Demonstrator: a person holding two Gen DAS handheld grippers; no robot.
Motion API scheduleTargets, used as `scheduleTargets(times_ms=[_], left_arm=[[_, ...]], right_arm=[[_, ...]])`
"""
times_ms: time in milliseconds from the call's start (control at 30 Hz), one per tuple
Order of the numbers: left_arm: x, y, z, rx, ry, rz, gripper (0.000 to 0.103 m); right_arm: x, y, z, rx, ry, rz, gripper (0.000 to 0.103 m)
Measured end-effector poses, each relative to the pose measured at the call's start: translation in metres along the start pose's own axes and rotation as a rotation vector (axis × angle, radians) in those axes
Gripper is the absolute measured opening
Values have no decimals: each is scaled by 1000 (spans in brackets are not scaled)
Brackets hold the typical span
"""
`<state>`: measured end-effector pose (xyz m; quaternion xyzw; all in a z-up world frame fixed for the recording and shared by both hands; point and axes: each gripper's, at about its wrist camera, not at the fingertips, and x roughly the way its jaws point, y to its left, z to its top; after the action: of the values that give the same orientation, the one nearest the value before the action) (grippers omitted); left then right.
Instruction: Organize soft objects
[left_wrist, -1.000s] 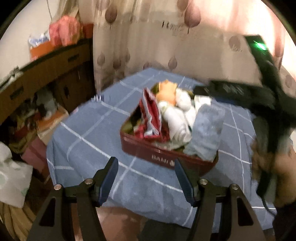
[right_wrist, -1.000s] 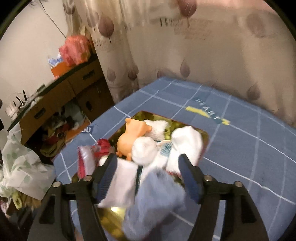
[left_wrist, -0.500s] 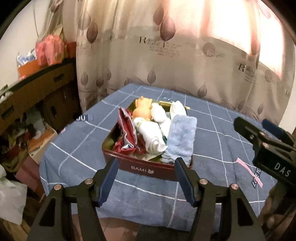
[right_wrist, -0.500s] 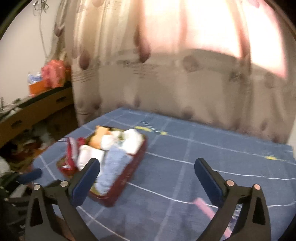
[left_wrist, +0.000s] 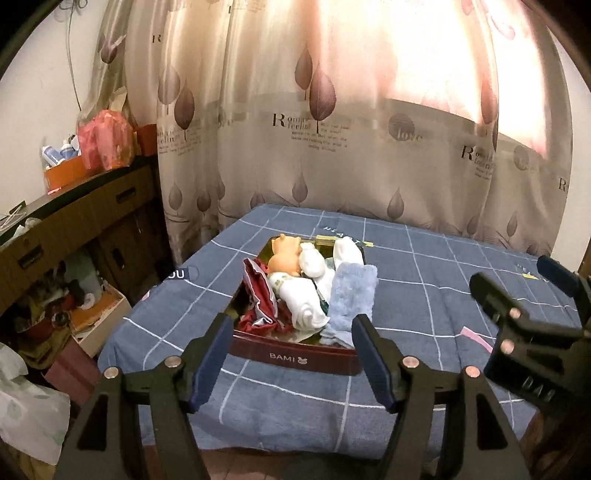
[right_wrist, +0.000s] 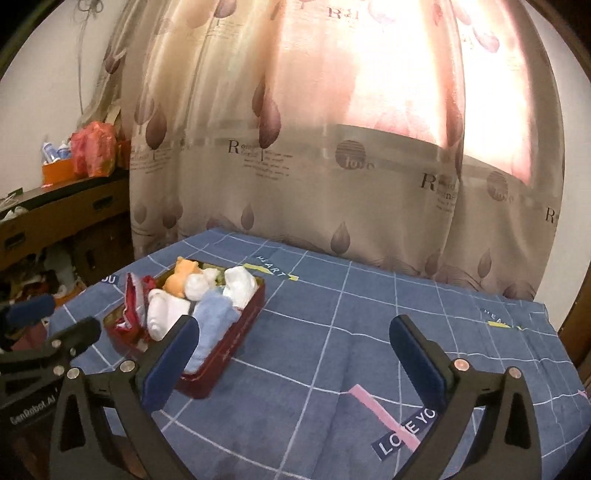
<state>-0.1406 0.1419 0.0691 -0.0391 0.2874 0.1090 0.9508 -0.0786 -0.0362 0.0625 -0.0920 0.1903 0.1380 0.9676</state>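
1. I am holding the left gripper (left_wrist: 291, 360) short of the near wall of the dark red tin (left_wrist: 295, 360), its fingers spread apart with nothing between them.
2. I am holding the right gripper (right_wrist: 295, 363) to the right of the tin (right_wrist: 225, 354), over bare blue checked cloth (right_wrist: 351, 332) on the tabletop; its fingers are spread wide and are gripping nothing.
3. The tin is sitting on the cloth (left_wrist: 424, 295) toward the left side of the tabletop, with "BAMI" lettered on its near wall.
4. The soft things are all lying inside the tin: a light blue towel (left_wrist: 351, 299) is leaning at its right side, reaching over the near rim.
5. A rolled white cloth (left_wrist: 303, 302) is lying in the tin's middle, just left of the towel (the two appear to be touching).
6. A red-and-white pouch (left_wrist: 260, 295) is standing at the tin's left side.
7. An orange plush toy (left_wrist: 284, 254) is resting at the tin's far end, with more white rolls (left_wrist: 347, 251) beside it.
8. A leaf-patterned curtain (left_wrist: 314, 129) is hanging beyond the tin, and a wooden cabinet (left_wrist: 74, 221) is standing off to its left.
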Motion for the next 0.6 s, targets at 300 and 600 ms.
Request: scheduleTargets(times_ms=[300,600], left_arm=[[-4,15,-6,-7,-1,3,70],[-5,10,-8,-1,-5,1,70]], right_arm=[[-9,17,-7,0,16,17,102],[-12,16,-12,28,25,29,102]])
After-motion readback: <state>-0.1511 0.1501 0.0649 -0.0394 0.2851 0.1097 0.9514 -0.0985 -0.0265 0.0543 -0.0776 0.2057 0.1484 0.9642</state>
